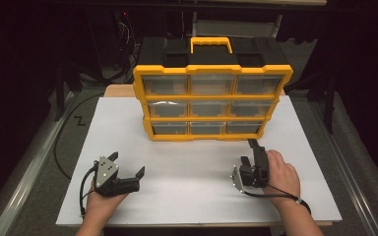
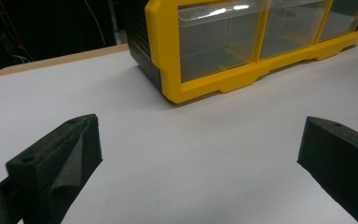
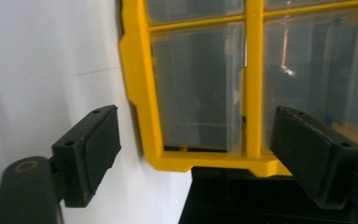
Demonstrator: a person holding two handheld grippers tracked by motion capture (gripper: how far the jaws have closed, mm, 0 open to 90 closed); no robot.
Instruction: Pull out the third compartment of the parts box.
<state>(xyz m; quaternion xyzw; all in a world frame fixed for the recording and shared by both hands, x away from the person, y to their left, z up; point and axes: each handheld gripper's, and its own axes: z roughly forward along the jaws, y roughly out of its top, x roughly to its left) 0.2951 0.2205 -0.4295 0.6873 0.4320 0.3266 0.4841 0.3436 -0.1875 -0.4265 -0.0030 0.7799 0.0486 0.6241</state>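
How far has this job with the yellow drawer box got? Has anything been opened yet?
Nothing looks done yet: the organizer stands upright on the white table with all nine clear drawers shut. In hand: the right gripper, jaws open and empty, points at its lower right corner. The left gripper waits apart, open. Reaching and opening a drawer probably remains.

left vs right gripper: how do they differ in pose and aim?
The left gripper lies low and points across the table, off the organizer; the right gripper is rolled on its side and aimed at the organizer's lower right corner. The left gripper sits farther from the organizer than the right. Both are open and empty.
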